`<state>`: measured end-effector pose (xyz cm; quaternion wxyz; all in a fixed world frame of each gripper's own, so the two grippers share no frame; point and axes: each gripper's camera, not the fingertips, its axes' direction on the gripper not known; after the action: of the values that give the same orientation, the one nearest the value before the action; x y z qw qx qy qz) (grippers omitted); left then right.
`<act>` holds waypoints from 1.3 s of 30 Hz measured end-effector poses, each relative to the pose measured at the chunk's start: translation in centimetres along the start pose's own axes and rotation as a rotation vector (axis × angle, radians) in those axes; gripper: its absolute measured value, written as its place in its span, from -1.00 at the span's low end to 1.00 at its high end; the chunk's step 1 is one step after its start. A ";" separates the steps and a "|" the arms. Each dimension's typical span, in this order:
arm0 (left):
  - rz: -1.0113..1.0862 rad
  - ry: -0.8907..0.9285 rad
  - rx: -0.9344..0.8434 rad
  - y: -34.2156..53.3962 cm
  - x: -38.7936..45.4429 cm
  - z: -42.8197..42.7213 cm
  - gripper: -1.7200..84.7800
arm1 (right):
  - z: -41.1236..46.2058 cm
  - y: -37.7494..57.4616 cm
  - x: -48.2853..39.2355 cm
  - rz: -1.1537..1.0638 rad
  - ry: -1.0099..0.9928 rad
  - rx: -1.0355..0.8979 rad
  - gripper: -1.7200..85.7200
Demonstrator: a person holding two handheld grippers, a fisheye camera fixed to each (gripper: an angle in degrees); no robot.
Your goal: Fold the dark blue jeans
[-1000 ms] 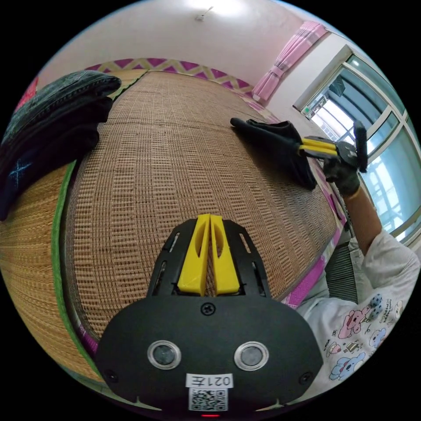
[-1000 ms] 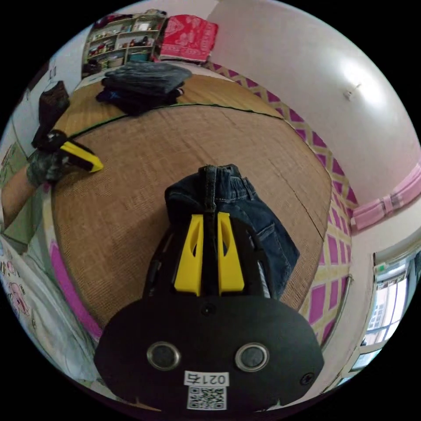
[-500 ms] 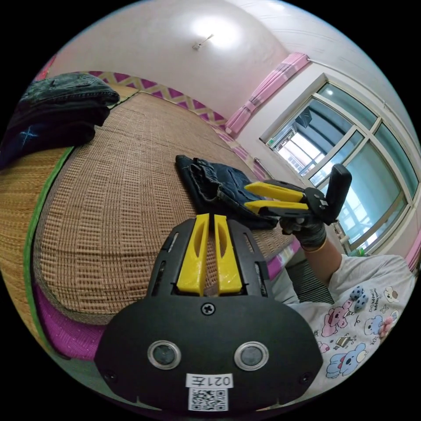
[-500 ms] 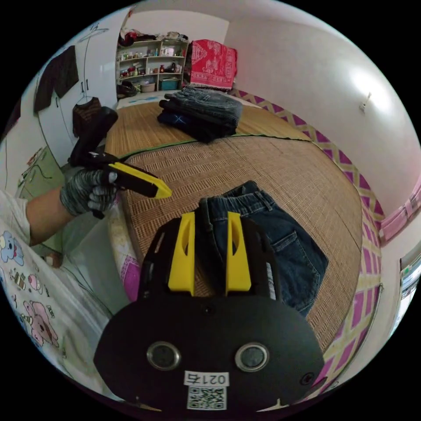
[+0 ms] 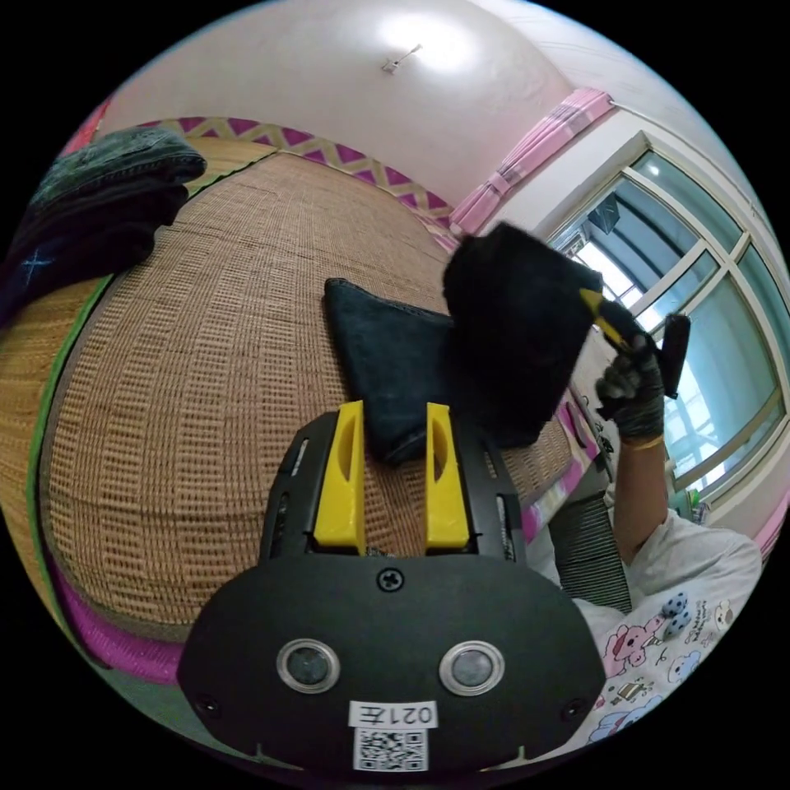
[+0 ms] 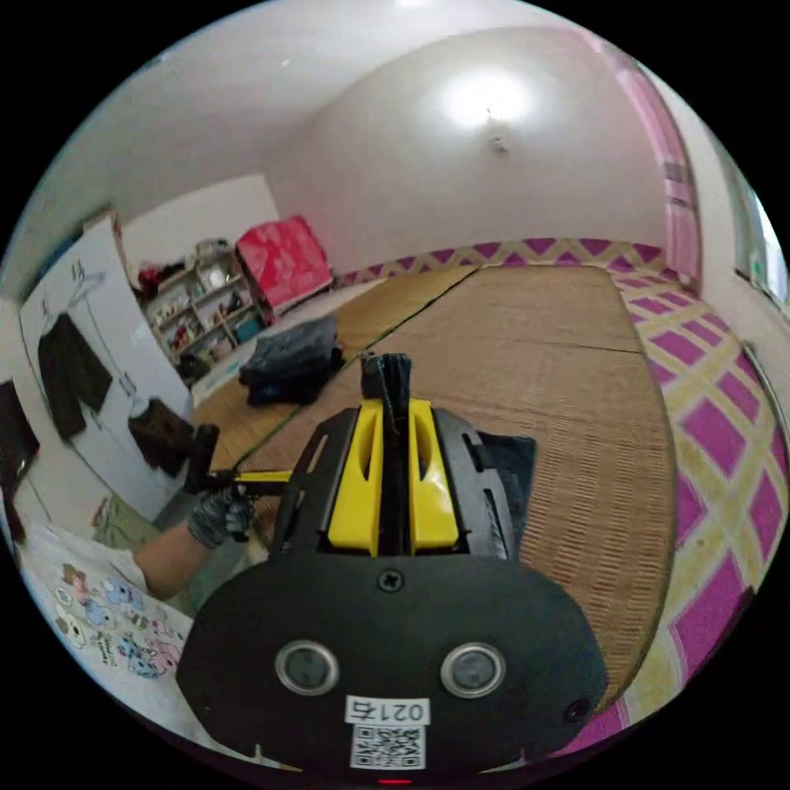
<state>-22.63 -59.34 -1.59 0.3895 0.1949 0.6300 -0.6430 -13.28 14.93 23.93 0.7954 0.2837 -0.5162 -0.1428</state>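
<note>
I see both views as round fisheye circles with black corners, and straight lines bow hard toward the rims. The room is bright and even. A ceiling lamp (image 5: 405,41) blooms into a soft white glare patch, and daylight through the window (image 5: 691,271) washes its panes pale. In the left gripper view the lifted dark blue jeans (image 5: 510,329) read as a near-black shape against the window — backlit, slightly motion-blurred, no seams visible. Shadows on the woven mat (image 5: 230,329) are faint. In the right gripper view the far shelves (image 6: 197,317) look soft.

Lifted, blurred jeans (image 5: 510,329) hide most of the right gripper (image 5: 605,317); the shelf's (image 6: 193,309) contents are too small to tell.
</note>
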 end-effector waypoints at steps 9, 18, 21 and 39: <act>-0.015 -0.016 0.008 0.7 1.4 3.7 -0.80 | -18.6 7.1 29.6 0.532 0.271 -0.016 -0.84; 0.192 -0.147 -0.036 1.6 10.3 7.9 -0.83 | -21.6 11.6 37.4 0.708 0.066 0.033 -0.84; 0.067 -0.120 -0.011 2.9 7.6 8.5 -0.86 | -23.8 10.4 37.7 0.700 0.064 0.031 -0.85; 0.657 0.024 -0.087 5.6 31.4 17.3 -0.80 | -19.6 4.1 21.3 0.058 0.384 -0.116 -0.80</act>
<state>-33.78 -83.44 -26.35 0.5764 0.3784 0.5650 -0.4532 13.18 13.05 36.10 0.8980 0.2446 -0.3540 -0.0924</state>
